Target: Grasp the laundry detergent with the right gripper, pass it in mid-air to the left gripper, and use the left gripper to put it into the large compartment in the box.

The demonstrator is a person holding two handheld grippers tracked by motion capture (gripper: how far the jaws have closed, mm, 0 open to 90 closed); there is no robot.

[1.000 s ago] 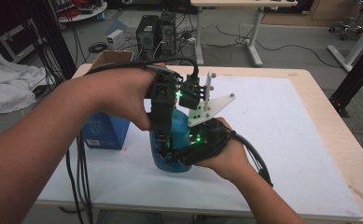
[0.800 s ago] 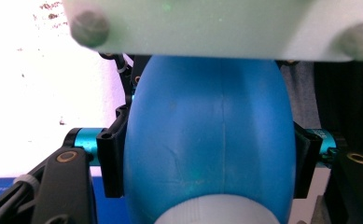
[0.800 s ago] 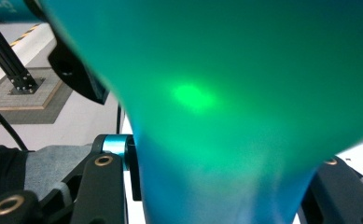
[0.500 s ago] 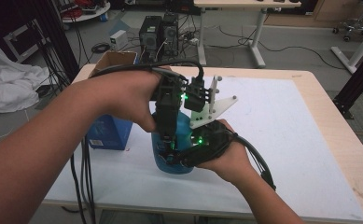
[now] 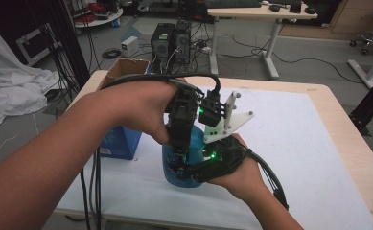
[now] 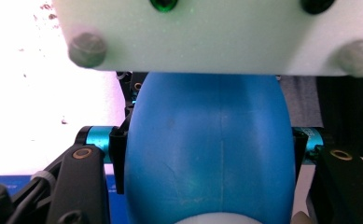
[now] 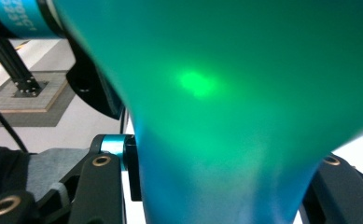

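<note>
Blue bottle (image 5: 181,160) clamped by both left claw (image 5: 180,154) and right claw (image 5: 198,168), left's jaws just closing, could squirt out sideways on the desk (image 5: 294,143) if squeezed unevenly.

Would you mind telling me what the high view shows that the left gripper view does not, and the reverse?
The high view alone takes in the white mat, the cardboard box, both forearms and the right gripper low on the blue bottle. The left gripper view alone gives the close look: its two pads pressed on the bottle's sides, a faint seam down its front. Both share the blue bottle, the left gripper shut on it, and the blue carton beside it.
</note>
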